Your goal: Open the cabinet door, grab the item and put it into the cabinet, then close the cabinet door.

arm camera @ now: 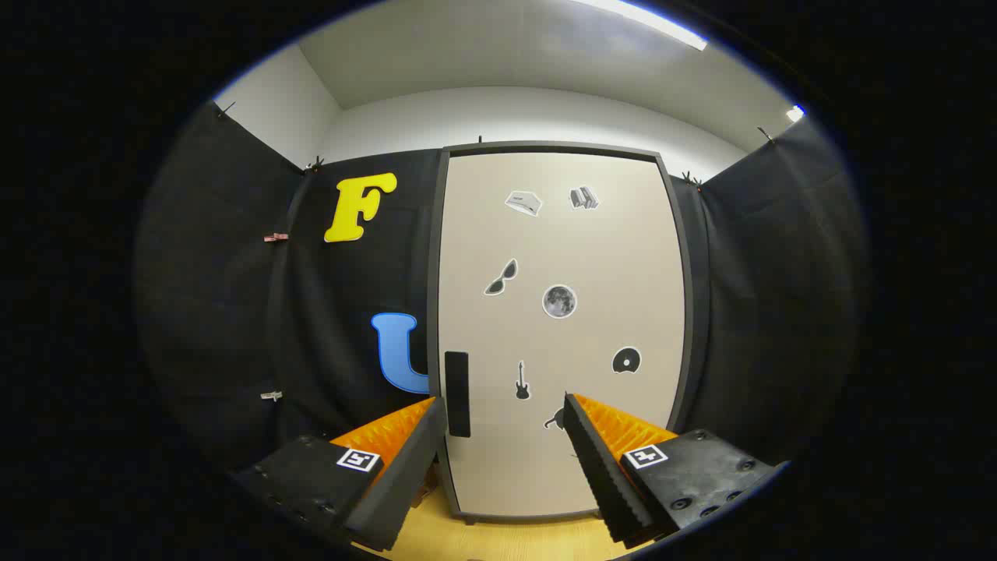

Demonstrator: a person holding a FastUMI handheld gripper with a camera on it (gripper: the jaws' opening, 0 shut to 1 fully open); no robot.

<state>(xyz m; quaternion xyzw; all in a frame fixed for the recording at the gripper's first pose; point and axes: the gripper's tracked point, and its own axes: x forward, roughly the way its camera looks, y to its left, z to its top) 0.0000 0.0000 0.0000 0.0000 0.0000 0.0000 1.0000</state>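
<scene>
Two fingers (505, 425) held wide apart, gripping nothing, aimed at a closed cabinet door (615, 257) straight ahead. Beige door panel set in a dark frame (433, 257), standing upright beyond the fingertips and rising well above them. Dark vertical handle (457, 393) mounted near the door's left edge, just ahead of the left finger's tip and slightly to its inner side; contact between the two impossible to tell. Right finger's tip overlapping the lower middle of the door panel, no clear touch. Several stickers scattered over the door: a pair of sunglasses (501, 278) and a moon (559, 301) above the gap between the fingers, a small guitar (523, 381) just above that gap, a disc (625, 360) above the right finger, a stack of books (583, 198) and a pale box-like shape (523, 202) high near the top edge. Another dark sticker partly hidden behind the right fingertip, shape unclear. Cabinet base resting on a light wooden counter (498, 538), visible low between the fingers. Black cloth wall (234, 312) flanking the cabinet on both sides, pinned up with small clips. White ceiling with a bright light strip (646, 19) far above. Item to be stored out of sight from here.
</scene>
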